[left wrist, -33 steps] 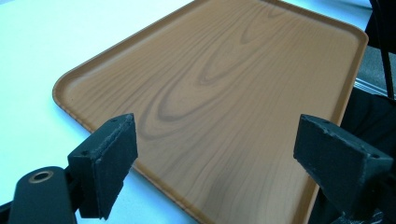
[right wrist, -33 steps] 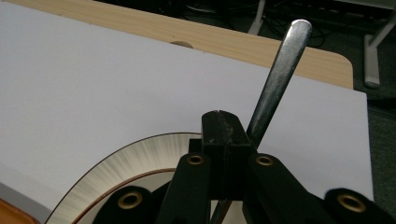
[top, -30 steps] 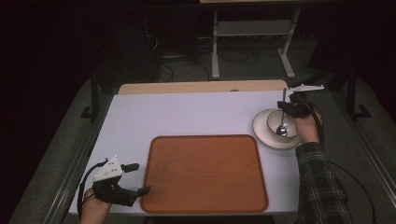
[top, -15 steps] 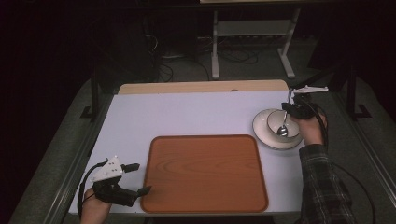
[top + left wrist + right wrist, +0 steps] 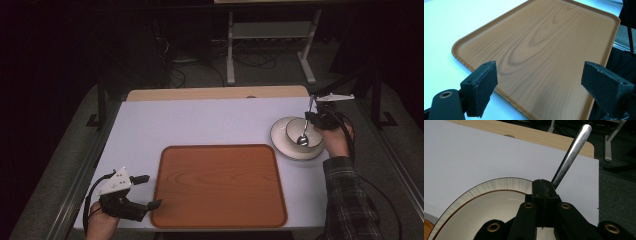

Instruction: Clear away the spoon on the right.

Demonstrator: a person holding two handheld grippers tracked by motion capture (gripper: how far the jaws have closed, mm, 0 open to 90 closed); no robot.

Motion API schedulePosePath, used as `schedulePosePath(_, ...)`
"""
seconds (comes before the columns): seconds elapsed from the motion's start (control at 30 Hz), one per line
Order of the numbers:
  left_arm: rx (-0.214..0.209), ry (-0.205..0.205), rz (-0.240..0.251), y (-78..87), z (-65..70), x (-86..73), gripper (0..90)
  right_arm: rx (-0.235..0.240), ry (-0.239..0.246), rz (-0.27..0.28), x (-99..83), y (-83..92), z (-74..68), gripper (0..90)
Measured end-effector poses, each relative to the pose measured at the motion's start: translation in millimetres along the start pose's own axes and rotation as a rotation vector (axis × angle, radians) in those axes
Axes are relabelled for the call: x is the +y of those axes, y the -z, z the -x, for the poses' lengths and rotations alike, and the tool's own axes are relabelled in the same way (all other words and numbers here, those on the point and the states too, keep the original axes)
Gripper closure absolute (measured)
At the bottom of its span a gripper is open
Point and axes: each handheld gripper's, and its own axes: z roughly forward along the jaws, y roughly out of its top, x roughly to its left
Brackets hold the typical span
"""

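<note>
1. Near the right edge of the tabletop, your right tool has its jaws closed on the handle of a metal spoon. The spoon's head dips into the white bowl, and its handle sticks up past the jaws in the right gripper view.
2. The bowl sits on a white plate with a ribbed rim, seen close up in the right gripper view.
3. At the near left corner, your left tool rests with its jaws wide apart and nothing between them, just beside the left edge of the wooden tray. The left gripper view shows those pads framing the tray's bare surface.
4. Progress, as I judge it: the spoon is gripped, so the pick-up is done. Nothing has reached the tray yet, so most of the work looks still ahead. If the tray is where these things are to go, the spoon, bowl and plate all remain to be moved.
5. Count: one spoon, one bowl, one plate, one tray and two tools.
</note>
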Motion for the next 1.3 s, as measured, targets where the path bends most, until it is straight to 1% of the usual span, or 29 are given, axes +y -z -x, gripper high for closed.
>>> schedulePosePath(0.27,0.001,0.002,0.0,-0.3,0.0,0.3,13.0,-0.009,-0.004,-0.003,-4.0,4.5,2.1,89.6)
schedulePosePath(0.4,0.003,0.002,-0.001,-0.6,0.1,0.4,13.0,0.003,0.002,0.013,-2.1,4.9,0.3,89.6)
schedulePosePath(0.43,0.002,0.003,0.0,-0.5,0.0,0.2,13.0,0.007,0.011,0.016,0.5,2.5,-1.6,89.6)
schedulePosePath(0.53,0.003,0.004,0.0,-0.3,-0.3,0.0,13.0,-0.005,0.017,0.014,2.5,-0.9,-2.1,89.6)
schedulePosePath(0.63,0.003,0.007,0.003,-0.2,-0.7,-0.5,13.0,-0.014,0.005,0.018,3.0,-2.8,0.1,89.6)
schedulePosePath(0.67,0.003,0.008,0.004,0.1,-0.8,-0.6,13.0,-0.025,-0.002,0.018,2.6,-1.1,1.9,89.6)
schedulePosePath(0.8,0.002,0.004,0.0,0.1,-0.1,-0.1,13.0,-0.037,-0.012,0.013,0.3,1.8,6.0,89.6)
schedulePosePath(0.9,0.002,0.002,0.0,-0.1,-0.1,0.1,13.0,-0.045,-0.009,0.008,-0.9,2.7,6.9,89.6)
schedulePosePath(1.03,0.002,0.002,0.0,-0.2,-0.3,0.1,13.0,-0.059,-0.005,0.002,-5.8,8.7,10.3,89.6)
schedulePosePath(1.1,0.002,0.002,0.0,0.1,-0.2,0.0,13.0,-0.075,0.001,-0.007,-8.6,11.8,11.7,89.6)
schedulePosePath(1.3,0.001,0.0,0.001,-0.1,0.6,0.6,13.0,-0.089,0.004,-0.017,-16.5,21.1,14.0,89.6)
